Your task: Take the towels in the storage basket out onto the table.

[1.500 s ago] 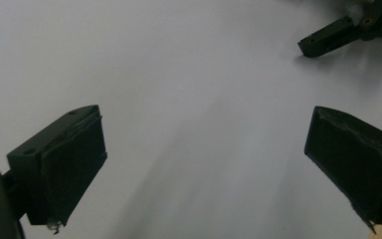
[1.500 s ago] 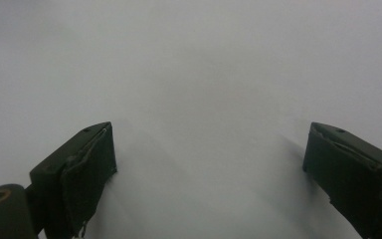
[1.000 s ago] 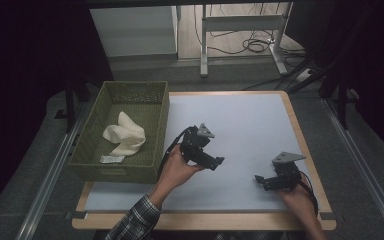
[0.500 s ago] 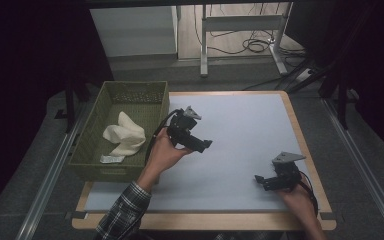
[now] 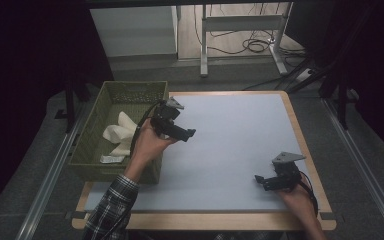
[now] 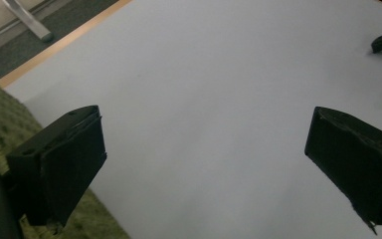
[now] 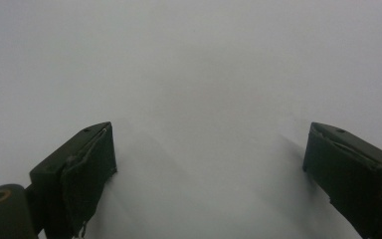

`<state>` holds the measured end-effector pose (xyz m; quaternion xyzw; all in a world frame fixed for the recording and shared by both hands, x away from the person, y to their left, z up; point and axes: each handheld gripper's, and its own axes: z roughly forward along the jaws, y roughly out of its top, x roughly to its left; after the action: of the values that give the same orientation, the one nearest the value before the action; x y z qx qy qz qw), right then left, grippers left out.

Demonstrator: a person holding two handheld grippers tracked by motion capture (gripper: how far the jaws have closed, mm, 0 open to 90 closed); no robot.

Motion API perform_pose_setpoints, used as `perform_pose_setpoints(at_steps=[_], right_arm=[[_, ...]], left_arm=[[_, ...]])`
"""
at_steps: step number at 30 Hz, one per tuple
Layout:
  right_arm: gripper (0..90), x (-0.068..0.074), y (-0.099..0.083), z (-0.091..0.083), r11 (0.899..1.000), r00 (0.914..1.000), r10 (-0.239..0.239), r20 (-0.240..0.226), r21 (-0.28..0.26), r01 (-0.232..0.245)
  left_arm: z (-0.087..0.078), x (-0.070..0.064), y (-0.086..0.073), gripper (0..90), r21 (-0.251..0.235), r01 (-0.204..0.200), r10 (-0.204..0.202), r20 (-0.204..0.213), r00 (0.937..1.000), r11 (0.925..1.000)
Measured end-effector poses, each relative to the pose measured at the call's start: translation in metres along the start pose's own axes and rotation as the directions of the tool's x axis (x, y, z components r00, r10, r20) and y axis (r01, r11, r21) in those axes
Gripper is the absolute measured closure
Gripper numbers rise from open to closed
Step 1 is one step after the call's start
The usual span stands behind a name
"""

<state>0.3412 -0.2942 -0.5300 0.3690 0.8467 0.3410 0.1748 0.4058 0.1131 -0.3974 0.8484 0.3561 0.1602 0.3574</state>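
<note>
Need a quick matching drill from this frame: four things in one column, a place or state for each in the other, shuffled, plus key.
Things:
1. left gripper
2. right gripper
3. white cloth
4. green basket

Places or states:
A. lying inside the basket
B. low over the table's near right corner, jaws open
C. on the table's left edge
D. held up beside the basket's right rim, jaws open and empty

Pairs: 1-D, 2-B, 3-A, 4-C

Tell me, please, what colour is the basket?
Olive green basket, best seen in the high view.
</note>
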Motion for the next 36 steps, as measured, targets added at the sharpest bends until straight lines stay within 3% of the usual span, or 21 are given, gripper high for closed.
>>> perform_pose_setpoints(at_steps=[14,17,19,21,25,27,28,29,30,31,32,33,34,35,36], right_arm=[[6.4,0.0,0.0,0.0,1.0,1.0,0.0,0.0,0.0,0.0],[6.3,0.0,0.0,0.0,1.0,1.0,-0.001,0.0,0.0,0.001],[6.4,0.0,0.0,0.0,1.0,1.0,0.0,0.0,0.0,0.0],[6.4,0.0,0.0,0.0,1.0,1.0,0.0,0.0,0.0,0.0],[6.4,0.0,0.0,0.0,1.0,1.0,0.0,0.0,0.0,0.0],[6.4,0.0,0.0,0.0,1.0,1.0,0.0,0.0,0.0,0.0],[6.4,0.0,0.0,0.0,1.0,1.0,0.0,0.0,0.0,0.0],[6.4,0.0,0.0,0.0,1.0,1.0,0.0,0.0,0.0,0.0],[6.4,0.0,0.0,0.0,1.0,1.0,0.0,0.0,0.0,0.0],[6.4,0.0,0.0,0.0,1.0,1.0,0.0,-0.001,0.0,0.0],[6.4,0.0,0.0,0.0,1.0,1.0,0.0,-0.001,0.0,0.0],[6.4,0.0,0.0,0.0,1.0,1.0,0.0,0.0,0.0,0.0],[6.4,0.0,0.0,0.0,1.0,1.0,0.0,0.0,0.0,0.0],[6.4,0.0,0.0,0.0,1.0,1.0,-0.001,0.0,-0.001,0.001],[6.4,0.0,0.0,0.0,1.0,1.0,-0.001,0.0,-0.001,0.001]], left_arm=[[-0.028,0.047,-0.018,2.4,-0.022,0.064,-0.066,-0.093,0.9935,0.9977],[-0.031,0.063,-0.03,2.5,-0.035,0.097,-0.101,-0.111,0.9887,0.9946],[-0.031,0.067,-0.034,2.3,-0.035,0.108,-0.112,-0.116,0.9869,0.9935],[-0.029,0.08,-0.043,2.0,-0.023,0.132,-0.134,-0.126,0.983,0.991],[-0.027,0.09,-0.051,1.0,0.007,0.151,-0.148,-0.155,0.9766,0.9885],[-0.027,0.103,-0.062,1.1,0.034,0.195,-0.187,-0.167,0.968,0.9801],[-0.027,0.103,-0.062,1.1,0.034,0.195,-0.187,-0.167,0.968,0.9801],[-0.027,0.11,-0.07,1.1,0.05,0.211,-0.199,-0.186,0.9623,0.9761],[-0.027,0.11,-0.07,1.0,0.05,0.211,-0.199,-0.186,0.9623,0.9761],[-0.026,0.118,-0.078,1.1,0.075,0.228,-0.209,-0.207,0.9558,0.9707],[-0.026,0.118,-0.078,1.1,0.075,0.228,-0.209,-0.207,0.9558,0.9707],[-0.024,0.124,-0.085,1.1,0.106,0.253,-0.225,-0.219,0.9494,0.9617],[-0.024,0.124,-0.085,1.2,0.106,0.253,-0.225,-0.219,0.9494,0.9617],[-0.021,0.13,-0.091,1.2,0.134,0.276,-0.242,-0.223,0.9443,0.9519],[-0.021,0.13,-0.091,1.2,0.134,0.276,-0.242,-0.223,0.9443,0.9519]])
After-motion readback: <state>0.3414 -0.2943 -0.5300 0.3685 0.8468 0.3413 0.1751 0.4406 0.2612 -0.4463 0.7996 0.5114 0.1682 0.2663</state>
